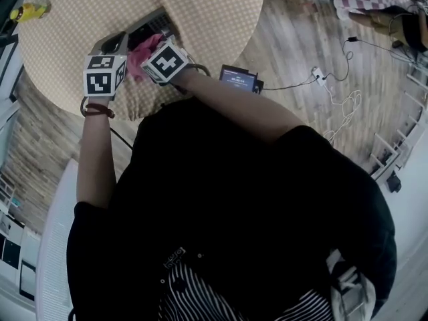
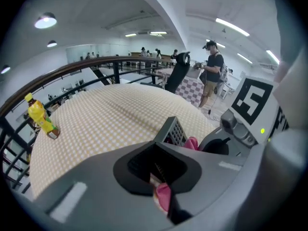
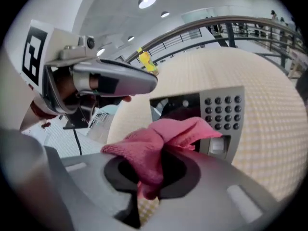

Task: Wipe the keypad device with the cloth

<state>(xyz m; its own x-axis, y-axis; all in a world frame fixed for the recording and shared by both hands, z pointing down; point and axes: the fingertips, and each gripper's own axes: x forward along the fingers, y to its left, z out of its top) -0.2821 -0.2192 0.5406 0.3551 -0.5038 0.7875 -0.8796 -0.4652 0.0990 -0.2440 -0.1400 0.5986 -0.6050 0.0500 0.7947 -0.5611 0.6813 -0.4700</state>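
Between the jaws of my right gripper (image 3: 149, 179) I am pinching the pink cloth (image 3: 166, 136), bunched at the grip and spilling forward. Its loose end is lying on the face of the keypad device (image 3: 224, 109), covering the part left of the number keys, which are showing uncovered. My left gripper (image 2: 161, 177) is reaching in from the other side with its jaws nearly together, closing on the near edge of the device, whose keyed face is tilting up just ahead of them. Both grippers are sitting close together over the device. It is resting on the round table (image 1: 214, 12) with its pale checked covering. Far across the table, near the rim, a yellow bottle (image 2: 41, 117) is standing upright.
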